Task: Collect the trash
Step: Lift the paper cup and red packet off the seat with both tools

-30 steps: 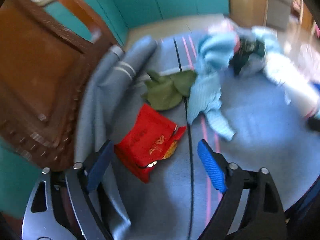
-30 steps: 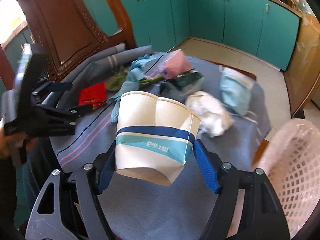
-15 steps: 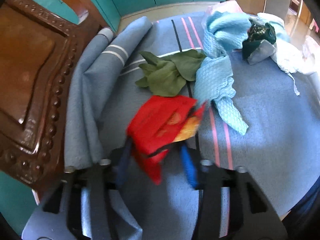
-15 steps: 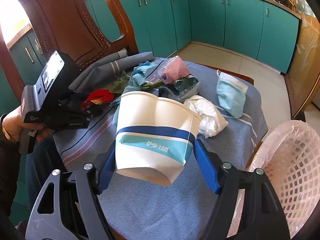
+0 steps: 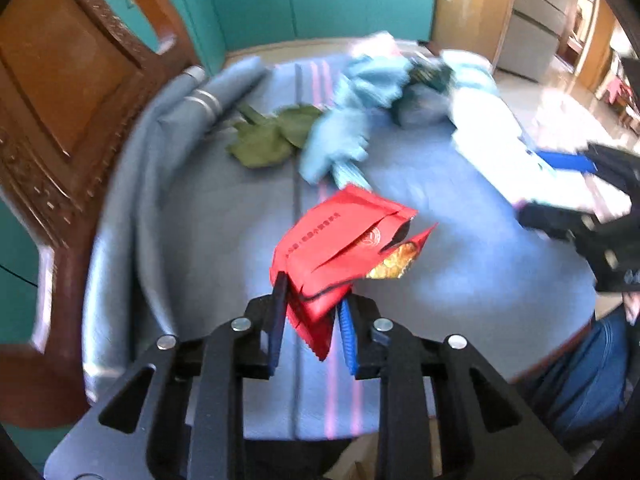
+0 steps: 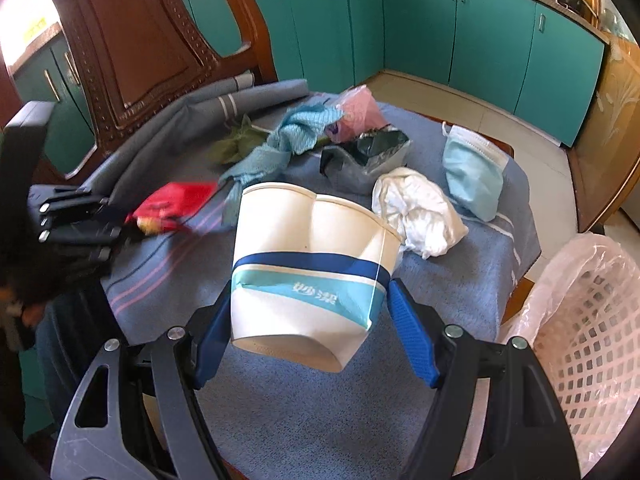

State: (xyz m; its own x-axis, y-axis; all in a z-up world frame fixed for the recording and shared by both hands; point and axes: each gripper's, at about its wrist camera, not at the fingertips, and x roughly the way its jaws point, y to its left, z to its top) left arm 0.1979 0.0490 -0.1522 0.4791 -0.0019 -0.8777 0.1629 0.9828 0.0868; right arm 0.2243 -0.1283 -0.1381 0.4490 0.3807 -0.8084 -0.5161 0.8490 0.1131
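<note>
Left gripper [image 5: 311, 312] is closing on the red wrapper [image 5: 340, 248]; jaws standing narrow, pads pressing the wrapper's near edge, most of it sticking out ahead and lifted clear of the blue tablecloth [image 5: 440, 280]; view is blurring with motion. Right gripper [image 6: 316, 328] is holding the dented paper cup [image 6: 308, 268] between wide-set jaws, above the cloth. Pink basket [image 6: 592, 320] with its liner is sitting at the table's right edge, beside the right gripper.

Judgement: the step is carrying both pieces to the basket; the wrapper grip is shallow, so keeping the pinch firm and moving evenly is advisable; the cup is already deformed, so no extra squeeze. Mask [image 6: 472, 172], white tissue [image 6: 420, 212], blue rag [image 6: 280, 148] and leaves [image 6: 236, 144] are lying on the cloth uncollected.
</note>
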